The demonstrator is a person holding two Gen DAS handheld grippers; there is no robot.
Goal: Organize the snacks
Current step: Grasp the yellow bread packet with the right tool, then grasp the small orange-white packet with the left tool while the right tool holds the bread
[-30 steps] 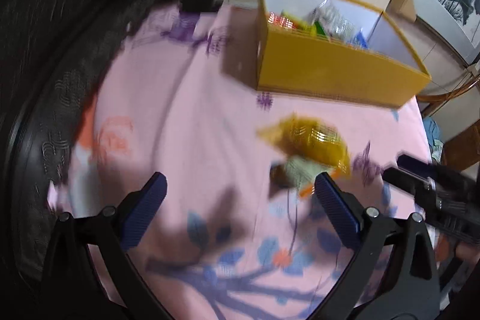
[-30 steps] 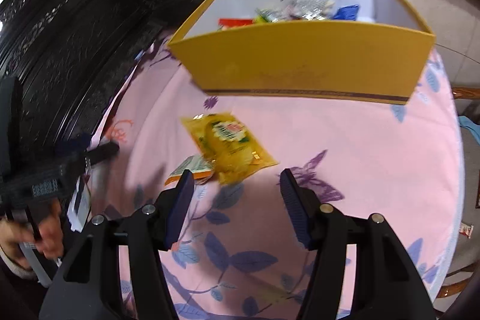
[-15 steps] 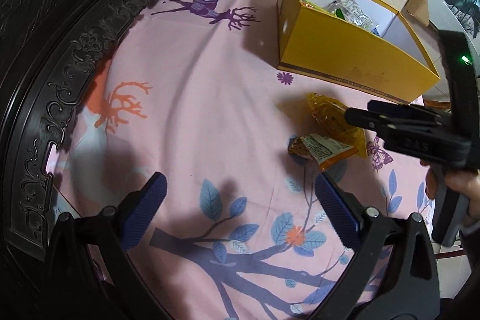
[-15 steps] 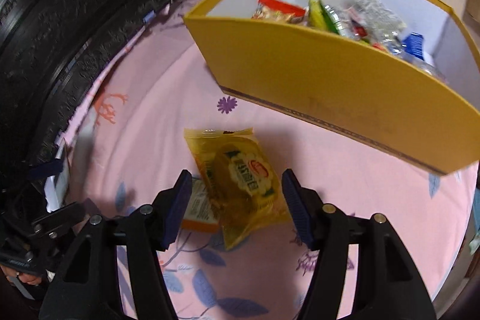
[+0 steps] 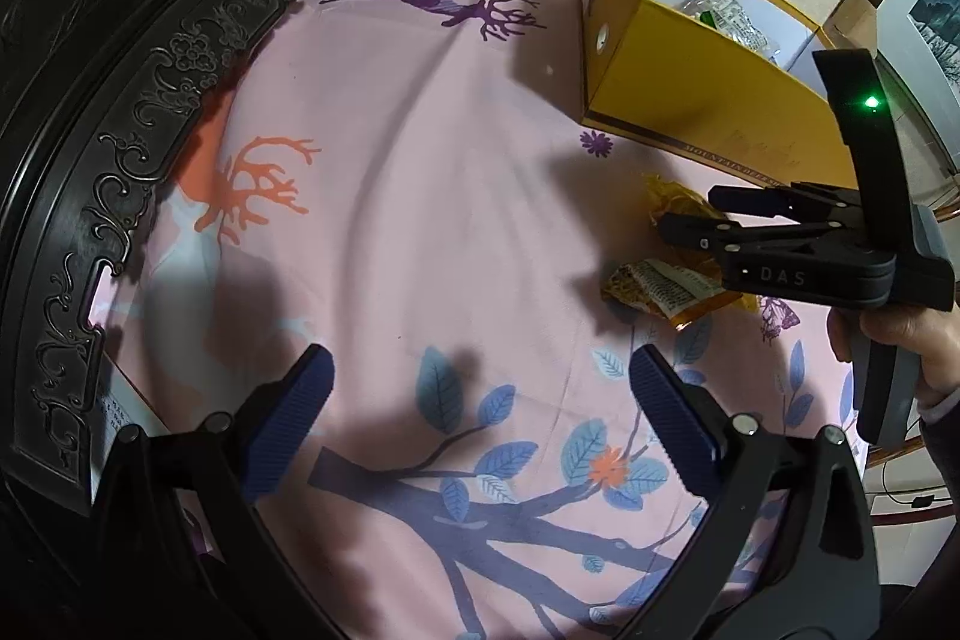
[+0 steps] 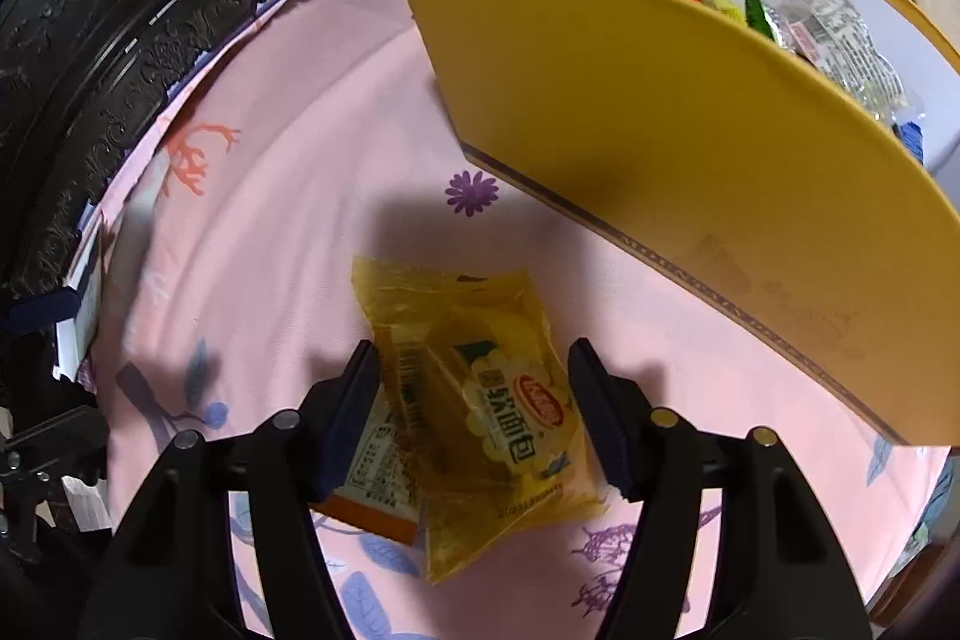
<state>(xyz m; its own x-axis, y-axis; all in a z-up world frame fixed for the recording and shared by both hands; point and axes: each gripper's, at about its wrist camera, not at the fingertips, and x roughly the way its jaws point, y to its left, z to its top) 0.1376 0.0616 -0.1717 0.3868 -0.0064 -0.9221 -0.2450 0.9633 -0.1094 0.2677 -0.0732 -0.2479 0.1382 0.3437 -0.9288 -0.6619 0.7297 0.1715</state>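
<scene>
On pink tablecloth (image 5: 390,172): yellow packet (image 6: 480,394) and orange packet (image 6: 372,484), unsorted. Yellow box (image 6: 690,148): several snacks inside. Right gripper (image 6: 474,406) released, straddling yellow packet; left gripper (image 5: 480,406) released, idle.

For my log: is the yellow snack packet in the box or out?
Out: the yellow snack packet lies on the pink cloth, before the yellow box.

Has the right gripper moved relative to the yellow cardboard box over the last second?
Yes. The right gripper has closed in on the yellow cardboard box and come down, so its open fingers now straddle the yellow translucent bread packet on the pink tablecloth.
</scene>
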